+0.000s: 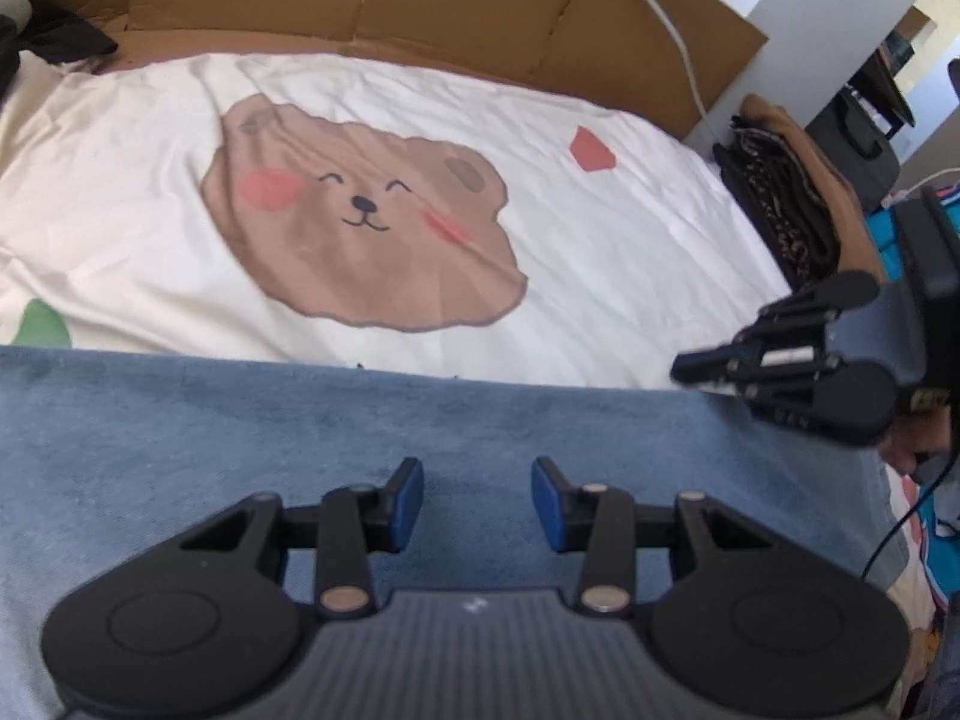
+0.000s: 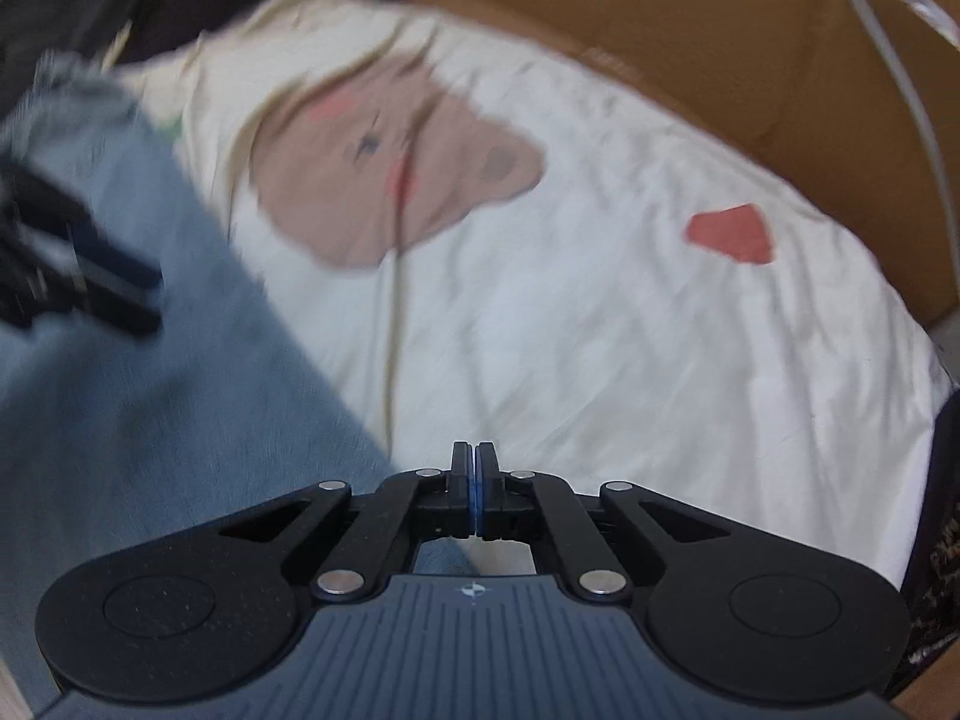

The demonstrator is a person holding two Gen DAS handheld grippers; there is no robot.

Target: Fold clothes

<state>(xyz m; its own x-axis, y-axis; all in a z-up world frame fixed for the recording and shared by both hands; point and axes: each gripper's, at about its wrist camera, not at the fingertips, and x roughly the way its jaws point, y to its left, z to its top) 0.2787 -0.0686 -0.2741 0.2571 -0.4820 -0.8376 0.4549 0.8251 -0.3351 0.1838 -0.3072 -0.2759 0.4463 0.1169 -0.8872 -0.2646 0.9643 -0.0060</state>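
Denim garment point(image 1: 420, 420) spans the lower frame, flat on the bear bedsheet point(image 1: 600, 252). My left tool point(image 1: 477, 504) hovers spread above it; my right tool point(image 2: 474, 492) is pressed together, seemingly empty. Risk: a shallow pinch slips, or catches sheet with cloth.

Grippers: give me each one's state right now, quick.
Left gripper: open, nothing between its fingers, above the blue garment.
Right gripper: closed, with no cloth visible between its pads.
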